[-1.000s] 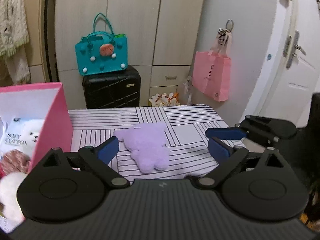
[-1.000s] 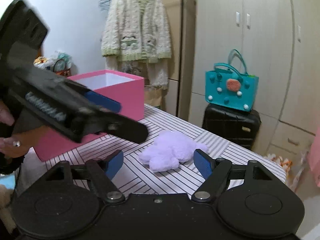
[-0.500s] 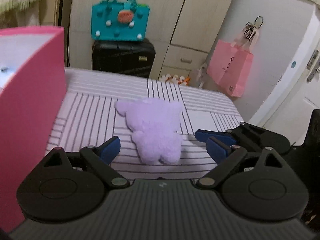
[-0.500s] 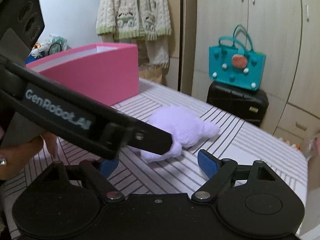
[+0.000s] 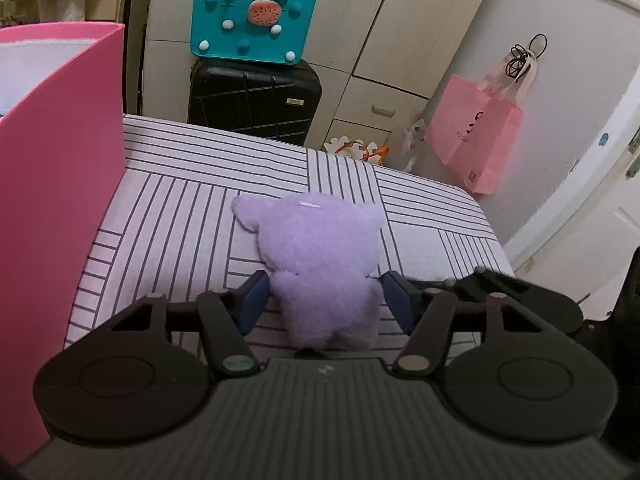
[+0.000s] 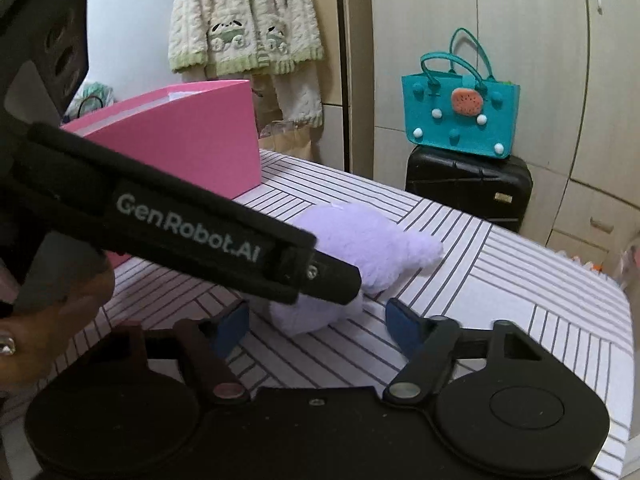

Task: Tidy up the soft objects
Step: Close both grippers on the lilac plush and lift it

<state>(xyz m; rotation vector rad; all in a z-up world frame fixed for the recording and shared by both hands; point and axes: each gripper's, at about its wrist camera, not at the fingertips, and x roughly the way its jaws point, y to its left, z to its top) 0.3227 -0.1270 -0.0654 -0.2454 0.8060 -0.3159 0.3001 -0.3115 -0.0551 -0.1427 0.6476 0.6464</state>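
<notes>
Plush and pale purple, pinned low between blue pads: purple plush toy lying flat on the striped bed sheet, its lower body bracketed by the left gripper. Pads pressed against the fur on both sides, so closed on the toy, or very nearly; lift not yet begun, toy in full contact with the sheet. Right gripper parked just beside the same toy, spread wide, nothing held, one leg of the plush sitting between its pads without contact. Left gripper's black arm crossing the right wrist view diagonally, covering part of the toy.

Judged by look: very light, squashy, no stiffness, no risk of breakage. Fur likely to give under the pads, so a shallow pinch on a limb might slip or leave the body dangling. Best taken across the narrow waist, where the left pads now sit, with enough squeeze to bite into the stuffing.

Further off to the left, pink box, open-topped, standing on the sheet, near the toy but apart; probable destination. Beyond the bed edge, black suitcase with teal bag on top, pink paper bag hanging at right.

Compared with half a second ago: left gripper advanced and narrowed from wide open to straddling and squeezing the toy; right gripper lower and closer.
</notes>
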